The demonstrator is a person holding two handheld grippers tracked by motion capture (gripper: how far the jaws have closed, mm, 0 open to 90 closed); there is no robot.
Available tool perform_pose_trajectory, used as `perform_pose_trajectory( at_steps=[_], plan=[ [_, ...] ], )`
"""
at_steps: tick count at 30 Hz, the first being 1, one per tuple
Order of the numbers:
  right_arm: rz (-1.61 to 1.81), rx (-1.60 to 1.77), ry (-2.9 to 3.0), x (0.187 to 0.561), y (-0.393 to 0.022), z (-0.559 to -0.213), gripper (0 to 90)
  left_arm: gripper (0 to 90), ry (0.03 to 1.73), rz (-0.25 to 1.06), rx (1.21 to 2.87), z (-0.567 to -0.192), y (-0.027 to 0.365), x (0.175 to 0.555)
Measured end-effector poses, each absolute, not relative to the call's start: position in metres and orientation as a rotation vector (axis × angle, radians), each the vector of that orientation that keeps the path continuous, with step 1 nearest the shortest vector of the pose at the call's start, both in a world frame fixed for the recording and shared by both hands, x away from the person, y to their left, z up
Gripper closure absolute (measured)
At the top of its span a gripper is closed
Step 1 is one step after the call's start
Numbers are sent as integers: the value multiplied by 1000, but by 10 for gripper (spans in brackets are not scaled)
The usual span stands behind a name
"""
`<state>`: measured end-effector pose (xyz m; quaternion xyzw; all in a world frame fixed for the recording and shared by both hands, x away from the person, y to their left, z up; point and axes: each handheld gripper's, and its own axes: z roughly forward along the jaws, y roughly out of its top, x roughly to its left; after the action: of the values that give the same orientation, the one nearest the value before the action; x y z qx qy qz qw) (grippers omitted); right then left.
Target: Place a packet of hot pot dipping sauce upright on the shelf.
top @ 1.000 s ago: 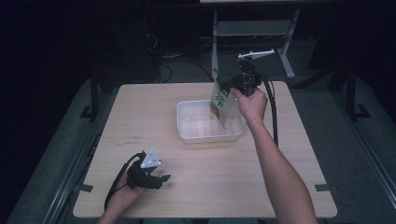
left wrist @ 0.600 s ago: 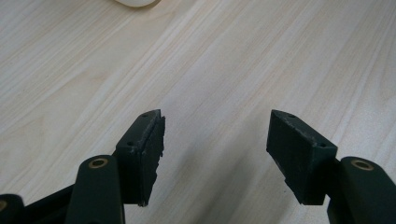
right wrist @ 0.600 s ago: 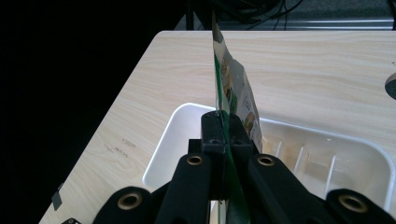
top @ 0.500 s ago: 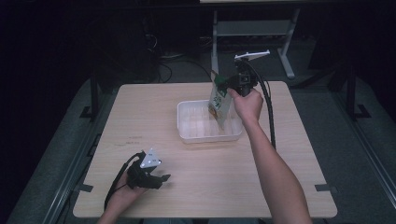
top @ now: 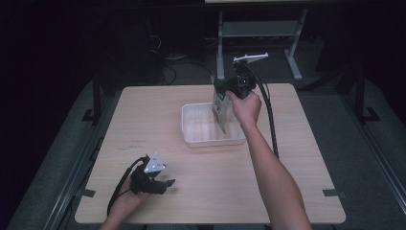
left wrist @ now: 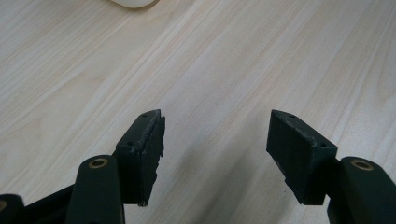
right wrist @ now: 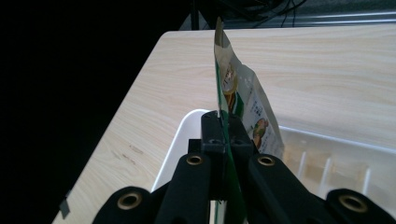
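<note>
A green and tan snack bag [top: 221, 108] hangs from my right gripper [top: 221, 87], which is shut on its top edge above the white tray [top: 194, 138] at mid table. The bag's lower end dips into the tray's right part. In the right gripper view the jaws are pressed together on the bag [right wrist: 238, 100], edge-on, over the tray's rim [right wrist: 180, 135]. My left gripper [top: 168, 184] rests low on the wood near the front left, open, with bare wood between its fingertips [left wrist: 144, 140].
The wooden table [top: 143, 115] has dark floor all round. A metal stand [top: 258, 33] and cables lie behind the far edge. My right gripper's cable [top: 269, 112] trails along the forearm toward the front. A tray corner [left wrist: 133, 3] peeks in at the top of the left gripper view.
The bag and my right gripper have shifted slightly lower over the tray. The left gripper has stayed put.
</note>
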<state>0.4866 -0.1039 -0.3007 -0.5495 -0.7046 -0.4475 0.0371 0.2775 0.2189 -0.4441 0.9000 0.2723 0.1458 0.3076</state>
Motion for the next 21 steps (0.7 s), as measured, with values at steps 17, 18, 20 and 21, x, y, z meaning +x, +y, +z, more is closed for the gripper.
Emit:
perform_pose_trajectory(
  at_steps=[17,18,20,21],
  plan=[
    [-1368,-1700,-2142,492,-99,-311,895,358,715,384,2380,-444,218,277],
    [-1363,-1702,-2144,492,-98,-311,895,358,717,384,2378,-444,218,277],
    [-1357,-1707,-2149,492,-97,-312,894,358,718,384,2377,-444,218,277],
    [-1338,-1712,-2164,493,-96,-314,894,358,718,383,2378,-444,219,277]
  ],
)
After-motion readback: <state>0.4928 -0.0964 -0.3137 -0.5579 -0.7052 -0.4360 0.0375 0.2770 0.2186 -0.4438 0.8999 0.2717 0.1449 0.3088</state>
